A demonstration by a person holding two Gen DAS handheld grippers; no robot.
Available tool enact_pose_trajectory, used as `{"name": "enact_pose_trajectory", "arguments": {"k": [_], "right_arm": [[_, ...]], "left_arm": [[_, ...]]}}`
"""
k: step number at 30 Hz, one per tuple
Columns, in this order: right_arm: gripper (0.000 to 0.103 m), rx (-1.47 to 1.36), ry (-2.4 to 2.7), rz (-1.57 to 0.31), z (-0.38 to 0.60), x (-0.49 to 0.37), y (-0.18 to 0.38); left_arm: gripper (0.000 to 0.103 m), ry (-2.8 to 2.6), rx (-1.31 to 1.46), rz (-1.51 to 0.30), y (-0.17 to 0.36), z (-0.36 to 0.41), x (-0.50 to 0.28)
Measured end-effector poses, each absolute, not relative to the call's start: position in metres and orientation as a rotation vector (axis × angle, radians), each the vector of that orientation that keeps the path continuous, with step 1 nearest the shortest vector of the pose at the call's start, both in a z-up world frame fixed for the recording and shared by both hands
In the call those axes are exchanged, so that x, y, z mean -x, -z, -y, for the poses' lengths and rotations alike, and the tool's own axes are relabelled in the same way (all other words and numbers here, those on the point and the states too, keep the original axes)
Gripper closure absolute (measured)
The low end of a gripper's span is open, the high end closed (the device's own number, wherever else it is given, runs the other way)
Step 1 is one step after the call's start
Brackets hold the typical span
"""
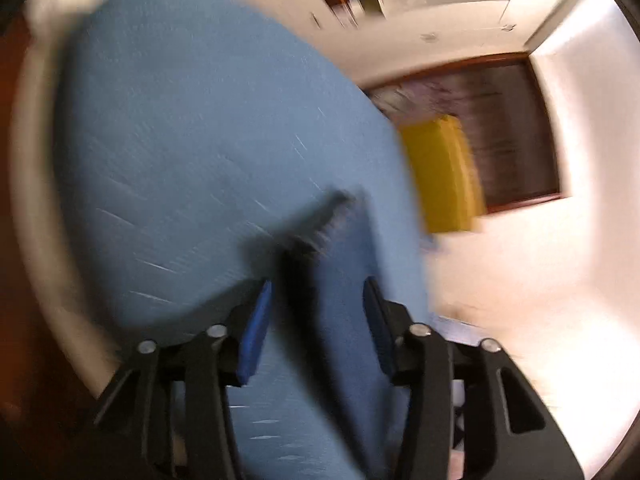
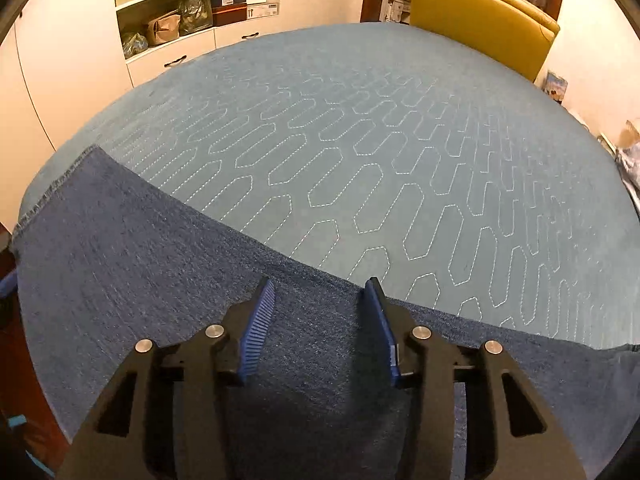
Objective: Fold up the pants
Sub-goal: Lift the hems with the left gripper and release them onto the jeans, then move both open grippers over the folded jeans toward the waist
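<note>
The pants are dark blue denim (image 2: 152,264), lying flat across the near part of a round table covered in a light blue quilted cloth (image 2: 360,140). A hemmed edge of the denim reaches the table's left rim. My right gripper (image 2: 320,292) is open, its blue-padded fingers (image 2: 260,320) hovering just over the denim near its far edge, holding nothing. The left wrist view is motion-blurred and tilted. My left gripper (image 1: 318,292) is open over the table cloth (image 1: 180,140), with a dark blurred strip of fabric (image 1: 316,240) just beyond the fingers; contact cannot be told.
A yellow chair (image 2: 484,16) stands at the table's far side, also in the left wrist view (image 1: 444,172). White shelves with boxes and bags (image 2: 192,4) line the back wall. Clutter (image 2: 628,152) sits at the right by the wall.
</note>
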State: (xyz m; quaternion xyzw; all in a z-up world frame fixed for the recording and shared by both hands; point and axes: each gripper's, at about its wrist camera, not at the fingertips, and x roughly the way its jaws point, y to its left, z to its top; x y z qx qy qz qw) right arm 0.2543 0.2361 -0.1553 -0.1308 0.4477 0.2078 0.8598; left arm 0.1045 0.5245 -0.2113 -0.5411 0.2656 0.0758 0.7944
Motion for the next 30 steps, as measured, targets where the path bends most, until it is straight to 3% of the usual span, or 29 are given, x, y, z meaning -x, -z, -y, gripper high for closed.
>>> {"name": "enact_pose_trajectory", "arguments": {"k": [4,8,11,14,16,18,22,24,30], "right_arm": [[0.057,0.264,-0.438,-0.943,-0.237,-0.259,0.158],[0.054,0.168,-0.452,-0.971,-0.222,-0.266,0.145],[0.033,0.065,-0.390,-0.895,-0.182,-0.249,0.123],[0.031,0.071,-0.399,-0.868,-0.150,-0.230,0.113],[0.031,0.092,-0.393,-0.870,-0.133,-0.223,0.114],[0.031,0.106,-0.372,-0.863,-0.114,-0.219,0.116],[0.034,0.071,-0.304,-0.900,-0.080,-0.229,0.131],[0.044,0.079,-0.228,-0.935,-0.071,-0.244,0.144],[0.043,0.086,-0.229,-0.947,-0.070,-0.266,0.160]], "left_arm": [[0.054,-0.173,0.670,-0.590,0.145,-0.464,-0.124],[0.052,0.017,0.282,-0.690,0.123,-0.376,-0.189],[0.058,0.082,0.214,-0.806,0.140,-0.351,-0.236],[0.069,0.063,0.144,-0.934,0.169,-0.348,-0.277],[0.082,0.036,0.146,-0.940,0.177,-0.359,-0.289],[0.088,0.002,0.181,-0.957,0.175,-0.369,-0.295],[0.088,-0.020,0.161,-0.913,0.154,-0.345,-0.296],[0.087,0.024,0.161,-0.890,0.151,-0.328,-0.283],[0.085,0.089,0.119,-0.879,0.153,-0.281,-0.276]]}}
